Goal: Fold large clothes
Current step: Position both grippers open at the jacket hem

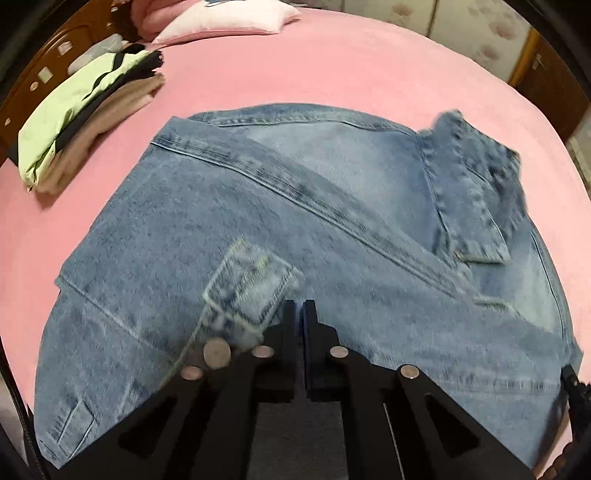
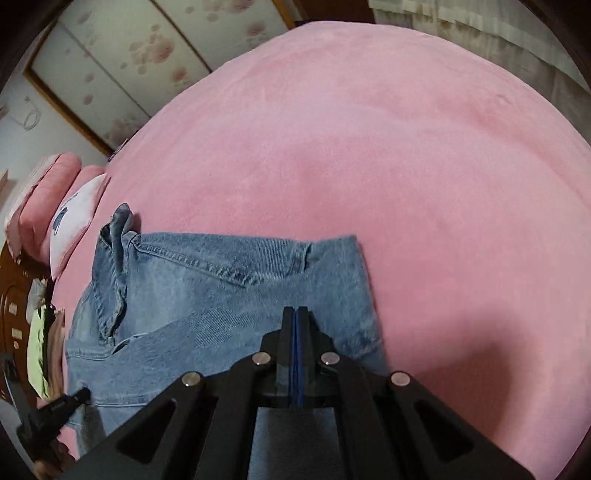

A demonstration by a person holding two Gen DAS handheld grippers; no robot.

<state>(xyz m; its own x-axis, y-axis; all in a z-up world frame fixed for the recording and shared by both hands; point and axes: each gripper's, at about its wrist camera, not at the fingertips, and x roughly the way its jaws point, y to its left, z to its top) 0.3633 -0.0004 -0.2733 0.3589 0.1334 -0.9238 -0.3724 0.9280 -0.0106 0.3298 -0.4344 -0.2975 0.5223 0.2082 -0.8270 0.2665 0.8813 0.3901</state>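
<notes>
At the far left, by the wooden headboard (image 1: 55,55), sits one stack of folded clothes (image 1: 85,110): pale green, black and beige layers. Two pink pillows (image 1: 221,18) lie beyond it. One stonewashed denim jacket (image 1: 295,221), coarse with raised seams, lies flat on the fuzzy pink bed (image 1: 369,66), its long axis running across the left view. The left gripper (image 1: 298,314) hovers over it, jaws nearly together, nothing between them. Further right, the right gripper (image 2: 295,314) has jaws pressed shut, empty.

Pink bedspread (image 1: 332,66) as reference: folded clothes stack (image 1: 81,110) on its left edge, pillow (image 1: 225,18) at far end, patterned wardrobe doors (image 2: 122,55) beyond it.
</notes>
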